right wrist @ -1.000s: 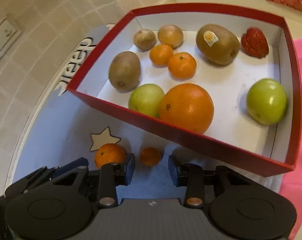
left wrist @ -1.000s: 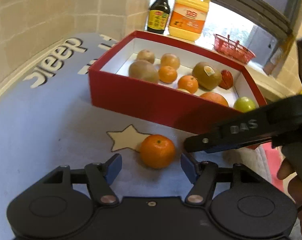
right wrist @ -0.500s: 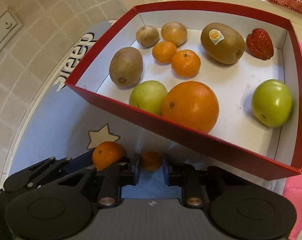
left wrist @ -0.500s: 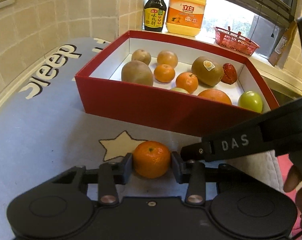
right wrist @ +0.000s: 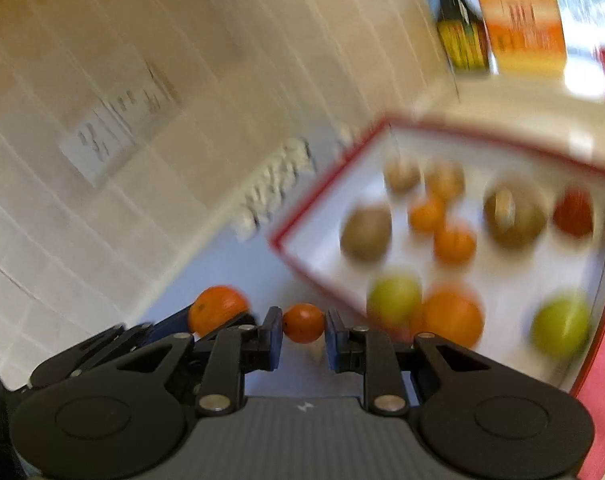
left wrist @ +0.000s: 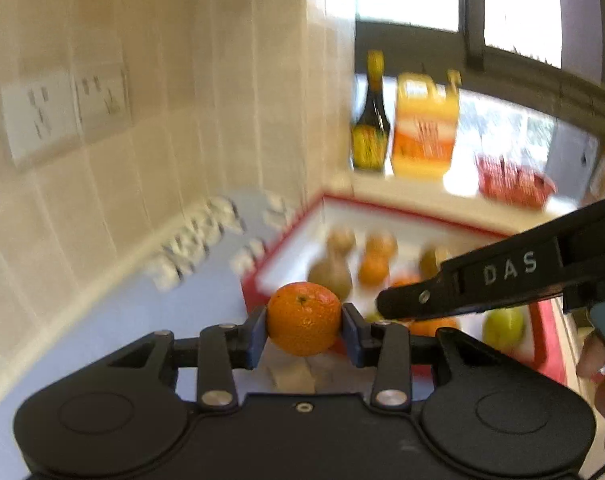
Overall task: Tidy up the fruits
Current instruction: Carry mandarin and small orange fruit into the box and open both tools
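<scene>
- Left claw [left wrist: 303, 332] clamped on a mandarin [left wrist: 303, 318], blue pads pressed to both its sides, fruit held in front of the near left corner of the red box [left wrist: 251, 294].
- Right claw [right wrist: 303, 334] closed around a smaller mandarin [right wrist: 303, 322], held just short of the red box's near wall [right wrist: 322, 280].
- Seen from the right wrist: the left claw's mandarin [right wrist: 217, 307] just left of the smaller one, both outside the box.
- Inside the box, blurred: kiwis, small oranges, a large orange [right wrist: 452, 314], two green apples and a red fruit [right wrist: 573, 213].
- Behind the box on the sill: dark sauce bottle [left wrist: 370, 128] and yellow detergent jug [left wrist: 424, 128].
- Blue printed cloth [left wrist: 150, 312] under the box.
</scene>
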